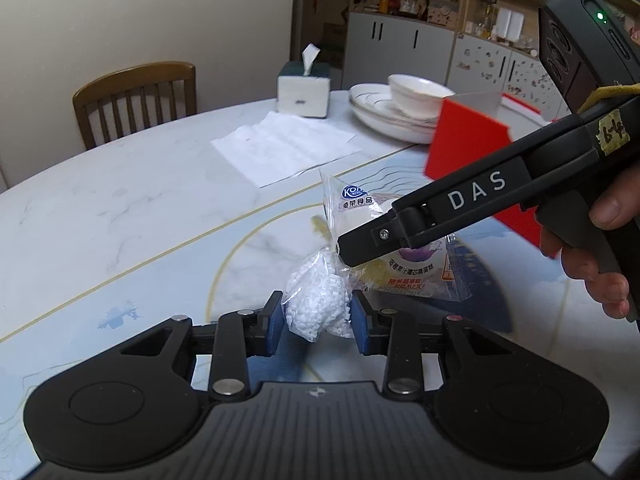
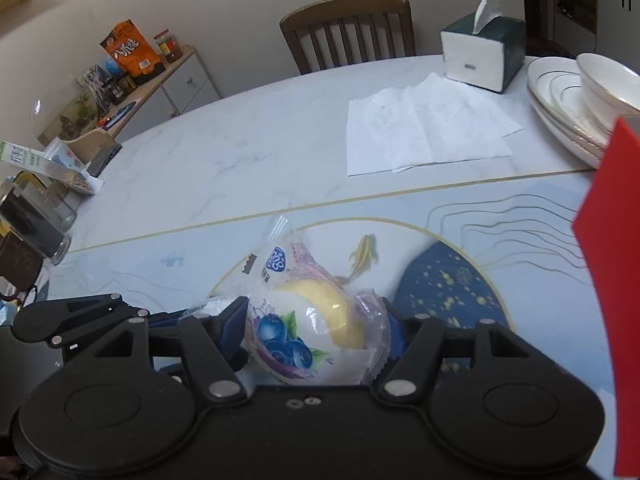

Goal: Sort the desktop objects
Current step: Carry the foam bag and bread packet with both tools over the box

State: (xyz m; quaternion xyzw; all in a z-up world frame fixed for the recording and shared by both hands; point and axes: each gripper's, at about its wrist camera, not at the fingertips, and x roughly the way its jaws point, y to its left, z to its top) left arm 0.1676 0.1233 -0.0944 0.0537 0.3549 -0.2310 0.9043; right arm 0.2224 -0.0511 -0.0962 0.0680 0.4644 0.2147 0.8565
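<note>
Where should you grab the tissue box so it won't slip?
Grip the tissue box low across its two flat side walls, coming straight down from above or in from the front. It stands upright with square, firm sides, while the tissue sticking out on top is soft and would just pull free. The jaws would probably have to open wide.

Your right gripper is covering the middle of the cake packet, so its print is only partly showing. The red box is running off the right wrist view's edge. The left gripper is lying mostly behind your right one, its fingertips hidden there.
</note>
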